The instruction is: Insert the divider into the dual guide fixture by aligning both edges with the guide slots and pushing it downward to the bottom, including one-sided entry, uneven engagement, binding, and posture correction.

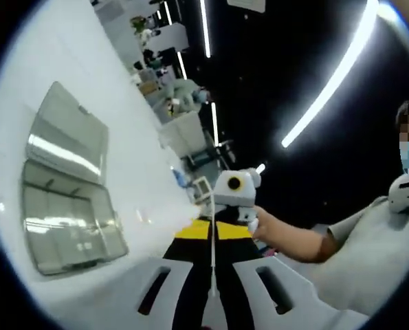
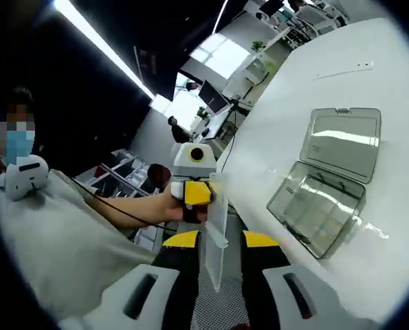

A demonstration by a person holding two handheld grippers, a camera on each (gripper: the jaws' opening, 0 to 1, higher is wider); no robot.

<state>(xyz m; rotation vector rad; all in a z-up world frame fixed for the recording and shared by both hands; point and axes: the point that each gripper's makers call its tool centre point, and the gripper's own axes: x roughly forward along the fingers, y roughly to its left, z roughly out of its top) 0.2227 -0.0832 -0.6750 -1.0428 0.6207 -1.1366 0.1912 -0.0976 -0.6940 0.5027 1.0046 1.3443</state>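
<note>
White tabletop runs beyond both tools, with a dim workshop and ceiling strip lights behind. On it lies the clear box, lid thrown open, its tray part nearer the tools; faint ribs along the tray walls look like the guide slots, though glare makes them hard to read.

The right gripper is clamped on the divider, a thin clear sheet standing up between its jaws; the box sits ahead and to the right of it, well apart. The left gripper also has its jaws drawn in on the sheet, seen edge-on as a thin pale line. Each tool faces the other across the sheet, with a hand behind the far one.

Risks, as I judge them:
- The sheet is nearly invisible against the glare, so one edge could miss its slot and enter one-sided.
- Two grips on one thin sheet can twist or bow it; a bowed sheet would likely bind partway down.
- Uneven downward push from the two hands would tilt it and jam a corner.
- The light tray may slide or tip under a skewed push, since nothing holds it.
</note>
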